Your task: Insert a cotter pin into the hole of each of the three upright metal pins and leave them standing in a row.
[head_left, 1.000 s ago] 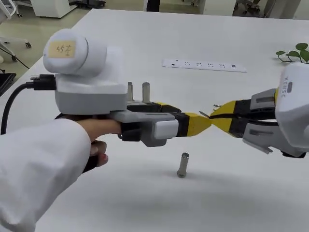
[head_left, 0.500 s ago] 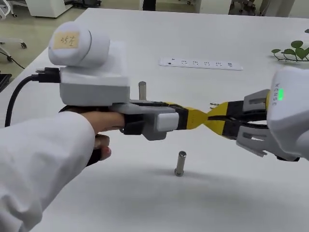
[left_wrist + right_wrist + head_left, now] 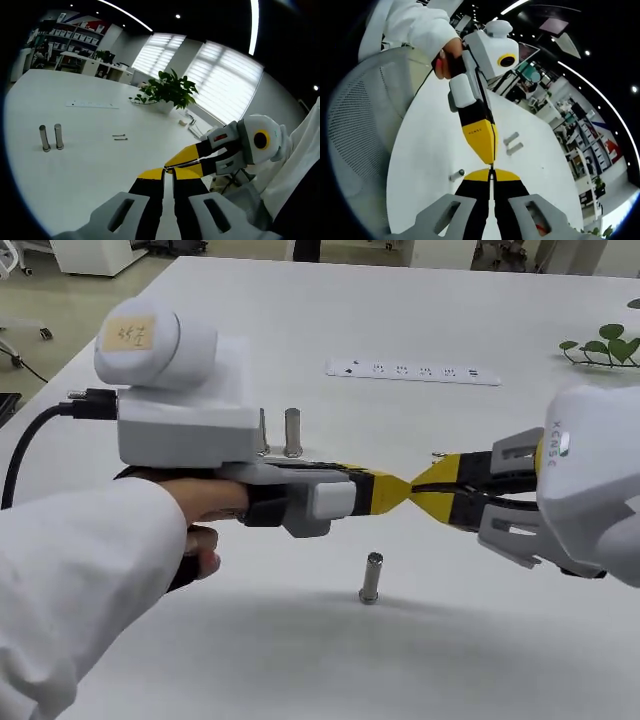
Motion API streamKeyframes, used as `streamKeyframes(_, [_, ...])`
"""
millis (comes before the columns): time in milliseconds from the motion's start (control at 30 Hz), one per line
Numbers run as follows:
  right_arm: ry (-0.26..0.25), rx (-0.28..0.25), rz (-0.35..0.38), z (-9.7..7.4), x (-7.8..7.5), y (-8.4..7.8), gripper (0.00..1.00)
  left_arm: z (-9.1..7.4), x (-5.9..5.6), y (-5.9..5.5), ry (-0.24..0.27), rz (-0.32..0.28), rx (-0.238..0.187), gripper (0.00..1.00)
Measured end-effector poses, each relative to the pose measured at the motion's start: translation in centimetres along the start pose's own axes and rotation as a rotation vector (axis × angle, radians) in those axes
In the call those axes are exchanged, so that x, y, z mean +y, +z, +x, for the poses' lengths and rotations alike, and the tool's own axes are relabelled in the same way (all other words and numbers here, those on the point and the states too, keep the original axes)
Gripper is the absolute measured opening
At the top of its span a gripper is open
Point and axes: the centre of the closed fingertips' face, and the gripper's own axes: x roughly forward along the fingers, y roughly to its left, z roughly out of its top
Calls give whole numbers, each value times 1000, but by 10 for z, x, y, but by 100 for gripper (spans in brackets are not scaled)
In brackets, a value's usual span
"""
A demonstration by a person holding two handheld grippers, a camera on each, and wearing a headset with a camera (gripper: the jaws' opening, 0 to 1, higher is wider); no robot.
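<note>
You held left gripper [image 3: 395, 492] and right gripper [image 3: 428, 490] closed, tip to tip mid-frame, probably to hand over a cotter; none discernible between them; two pins [image 3: 292, 432] stood upper centre; third pin [image 3: 371, 577] lower centre.

The pins [image 3: 371, 578] are satin-shiny metal, the table [image 3: 250, 660] smooth and matt, the sleeve [image 3: 80, 580] white cloth.

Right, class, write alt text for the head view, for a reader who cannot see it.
The left tool and right tool meet yellow tip to tip above a white table. Two pins stand side by side behind them and a third pin stands in front. A power strip lies further back.
</note>
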Motion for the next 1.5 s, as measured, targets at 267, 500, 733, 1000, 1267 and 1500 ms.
streamKeyframes(267, [4, -9, -3, 1, 2, 3, 0, -1, 0, 0, 0, -9, -5, 2])
streamKeyframes(500, [5, -12, -2, 0, 3, 3, 0, -1, 0, 0, 1, -8, -4, 0])
streamKeyframes(733, [4, -15, -3, 0, 5, 4, 0, 0, 0, -2, 2, -3, 4, 0])
streamKeyframes(1000, [6, -17, 5, -2, 8, 5, 0, -1, -1, -5, 6, -3, 19, 0])
streamKeyframes(1267, [7, -14, 13, -1, 9, 5, 0, -1, -1, -7, 21, 6, 34, 0])
streamKeyframes(1500, [18, -17, 24, -1, 10, 4, 0, -1, -2, -8, 22, 8, 35, 0])
